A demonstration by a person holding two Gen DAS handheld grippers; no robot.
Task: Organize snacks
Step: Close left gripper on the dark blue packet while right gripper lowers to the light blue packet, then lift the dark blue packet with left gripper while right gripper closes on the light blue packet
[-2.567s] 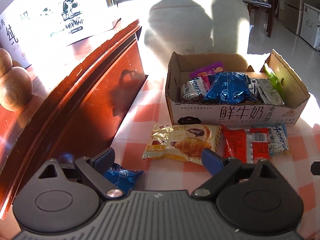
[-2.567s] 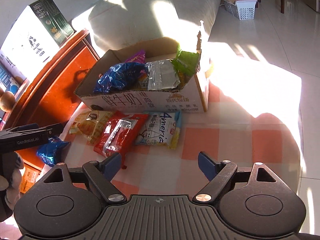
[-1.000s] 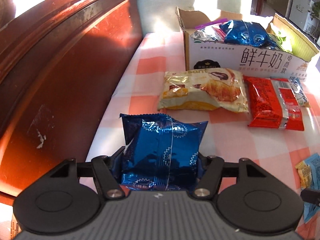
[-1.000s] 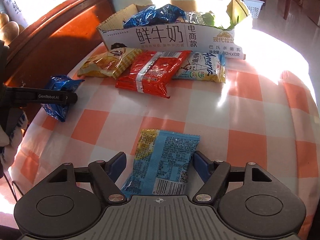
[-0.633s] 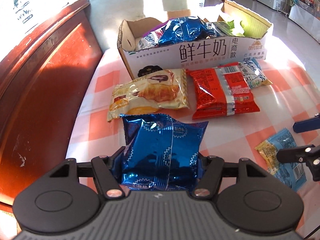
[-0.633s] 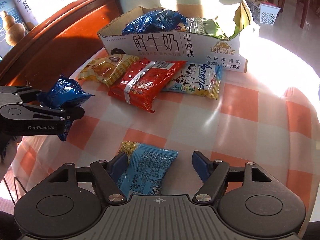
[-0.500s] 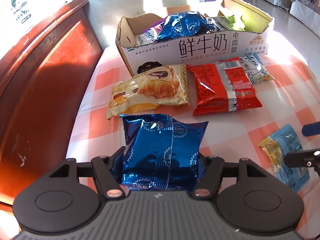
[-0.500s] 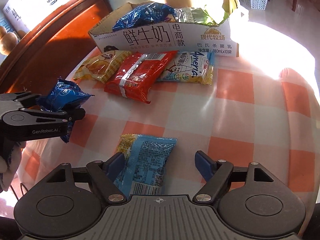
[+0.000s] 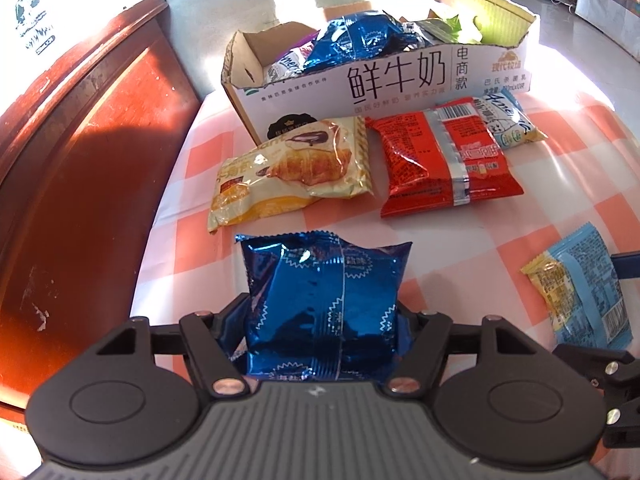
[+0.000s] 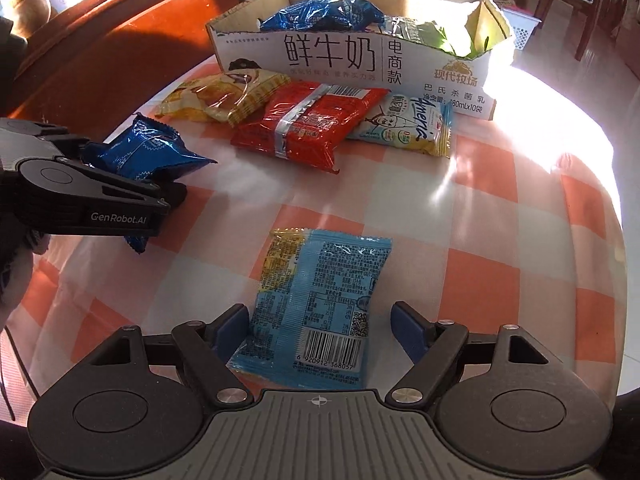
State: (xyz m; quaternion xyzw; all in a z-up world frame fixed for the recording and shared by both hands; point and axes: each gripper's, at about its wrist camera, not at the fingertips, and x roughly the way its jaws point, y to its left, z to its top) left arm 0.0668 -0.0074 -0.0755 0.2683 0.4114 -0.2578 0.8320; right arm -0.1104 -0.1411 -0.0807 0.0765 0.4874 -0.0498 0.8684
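My left gripper is shut on a dark blue foil snack bag and holds it above the checked tablecloth; it also shows in the right wrist view. My right gripper is open, its fingers on either side of a light blue snack packet that lies flat on the cloth. A cardboard box with several snacks in it stands at the far side. In front of the box lie a croissant bag, a red packet and a white-blue packet.
A dark red wooden headboard runs along the left. The orange-and-white checked cloth curves down at the right and near edges. A pale cushion sits behind the box. Chairs and a white basket stand on the floor at far right.
My left gripper closed on the dark blue bag, lifted it and turned toward the box. My right gripper came down and forward over the light blue packet, jaws still open.
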